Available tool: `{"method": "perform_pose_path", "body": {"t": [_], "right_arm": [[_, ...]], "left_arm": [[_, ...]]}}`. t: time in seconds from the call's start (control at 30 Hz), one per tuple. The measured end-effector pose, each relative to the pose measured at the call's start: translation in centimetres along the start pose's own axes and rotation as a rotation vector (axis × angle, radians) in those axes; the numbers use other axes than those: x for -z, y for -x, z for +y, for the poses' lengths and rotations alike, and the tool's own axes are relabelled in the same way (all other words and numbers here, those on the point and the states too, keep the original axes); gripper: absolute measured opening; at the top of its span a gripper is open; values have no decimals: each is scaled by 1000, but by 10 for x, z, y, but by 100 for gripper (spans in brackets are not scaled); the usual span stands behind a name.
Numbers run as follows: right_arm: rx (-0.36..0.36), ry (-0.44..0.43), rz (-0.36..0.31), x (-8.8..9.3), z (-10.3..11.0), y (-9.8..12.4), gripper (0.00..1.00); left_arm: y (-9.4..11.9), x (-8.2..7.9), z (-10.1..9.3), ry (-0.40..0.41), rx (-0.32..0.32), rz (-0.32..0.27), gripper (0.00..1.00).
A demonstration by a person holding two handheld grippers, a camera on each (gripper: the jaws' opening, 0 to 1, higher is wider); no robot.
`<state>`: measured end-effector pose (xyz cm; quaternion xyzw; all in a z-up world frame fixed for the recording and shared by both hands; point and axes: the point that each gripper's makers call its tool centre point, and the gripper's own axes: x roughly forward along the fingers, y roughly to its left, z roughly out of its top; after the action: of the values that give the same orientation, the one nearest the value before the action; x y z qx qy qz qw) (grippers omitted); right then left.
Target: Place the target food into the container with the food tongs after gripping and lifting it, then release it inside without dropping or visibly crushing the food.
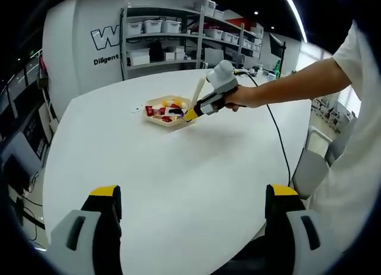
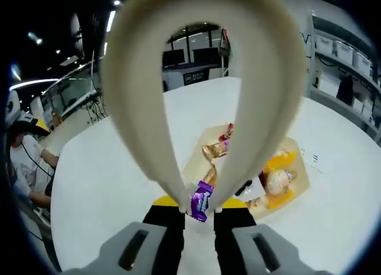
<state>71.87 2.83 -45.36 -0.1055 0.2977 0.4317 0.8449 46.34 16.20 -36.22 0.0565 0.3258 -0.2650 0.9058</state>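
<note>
Wall lettering (image 1: 106, 38): "W", "Diligent"

Wall lettering (image 1: 106, 38) cut by shelf (image 1: 172, 34). Tray (image 1: 156, 102) contents too small to identify in left gripper view. Tongs (image 2: 143, 108) loop cropped at top, hiding part of tray and most of purple candy (image 2: 202, 200). Bystander (image 2: 27, 153) cropped far left.

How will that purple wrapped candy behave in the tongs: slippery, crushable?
The purple candy has a glossy wrapper, so it may slip between the smooth tongs. It looks small, probably light. Its wrapper ends stick out crinkled, so they will likely flex; whether the core is hard, I can't tell.
</note>
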Motion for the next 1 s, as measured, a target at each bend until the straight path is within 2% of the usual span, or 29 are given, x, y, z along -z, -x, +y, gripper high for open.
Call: {"method": "perform_pose_path", "body": {"t": [0.07, 0.3, 1.0], "right_arm": [[12, 3, -2, -2, -5, 3, 11], [40, 8, 10, -12, -33, -8, 12], [68, 33, 60, -11, -50, -28, 13]], "left_arm": [[0, 0, -1, 1, 2, 0, 99], [0, 0, 0, 4, -1, 0, 99], [-2, -2, 9, 14, -17, 8, 99]]}}
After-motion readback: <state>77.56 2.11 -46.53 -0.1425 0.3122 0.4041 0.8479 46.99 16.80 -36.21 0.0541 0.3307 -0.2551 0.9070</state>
